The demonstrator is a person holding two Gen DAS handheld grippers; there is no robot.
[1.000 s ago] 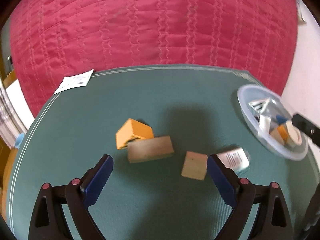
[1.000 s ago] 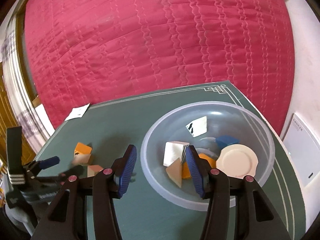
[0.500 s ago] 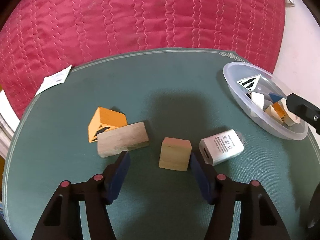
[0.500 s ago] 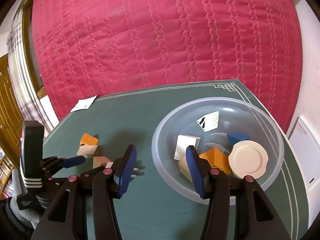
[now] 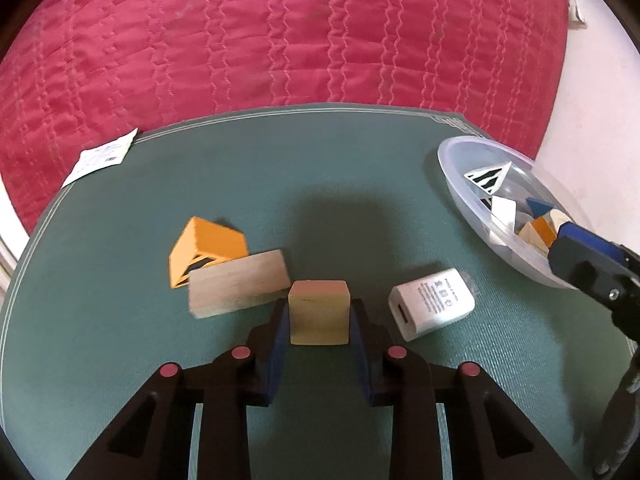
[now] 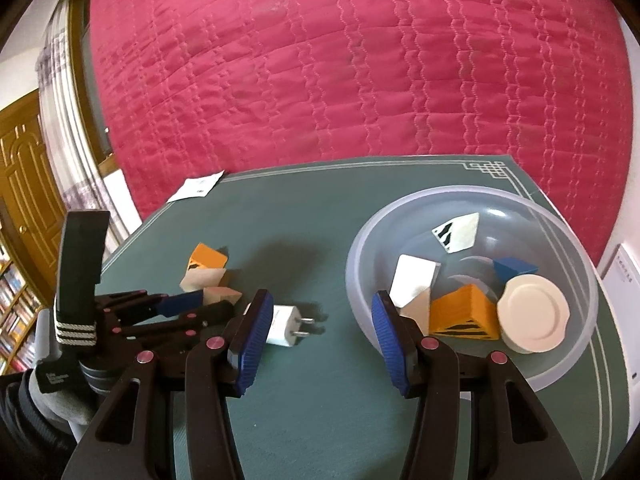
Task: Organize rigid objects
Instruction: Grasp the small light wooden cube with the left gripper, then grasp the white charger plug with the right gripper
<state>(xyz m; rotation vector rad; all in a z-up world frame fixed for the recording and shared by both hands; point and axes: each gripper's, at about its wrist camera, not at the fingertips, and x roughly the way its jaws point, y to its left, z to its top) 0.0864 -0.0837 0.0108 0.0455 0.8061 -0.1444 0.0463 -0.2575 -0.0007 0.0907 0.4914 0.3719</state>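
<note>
The small wooden cube (image 5: pixel 319 312) sits on the green counter (image 5: pixel 340 184), and my left hand-held gripper (image 5: pixel 319 316) has its two blue pads pressed flat against the cube's side faces, so I judge it clamped on the block. The step in hand looks like the pick: to do it well I would lift straight up before swinging right, because the longer wooden block (image 5: pixel 239 283) lies just beside the cube's left rear corner, with the orange block (image 5: pixel 206 250) leaning behind it, and a sideways drag could knock both. The white charger (image 5: pixel 432 304) lies near on the right, so the carry toward the clear bowl (image 5: pixel 460 168) should pass above it. I'd hold the squeeze even; the cube's faces are smooth and could twist if a pad slips.

My right hand-held gripper (image 6: pixel 326 332) hangs wide and empty above the counter, between the charger and the bowl's near rim.

The left wrist view shows the pad contact on the cube plainly, and the print on the charger's face. The right wrist view does not show that grip clearly, but it does show the charger's two prongs (image 6: pixel 310 326) pointing toward the bowl and the bowl's contents: a white lid (image 6: pixel 534 314), an orange striped block (image 6: pixel 464 316), a blue piece (image 6: pixel 516 268) and pale shapes. It also shows a paper slip (image 6: pixel 198 188) at the counter's far corner.
</note>
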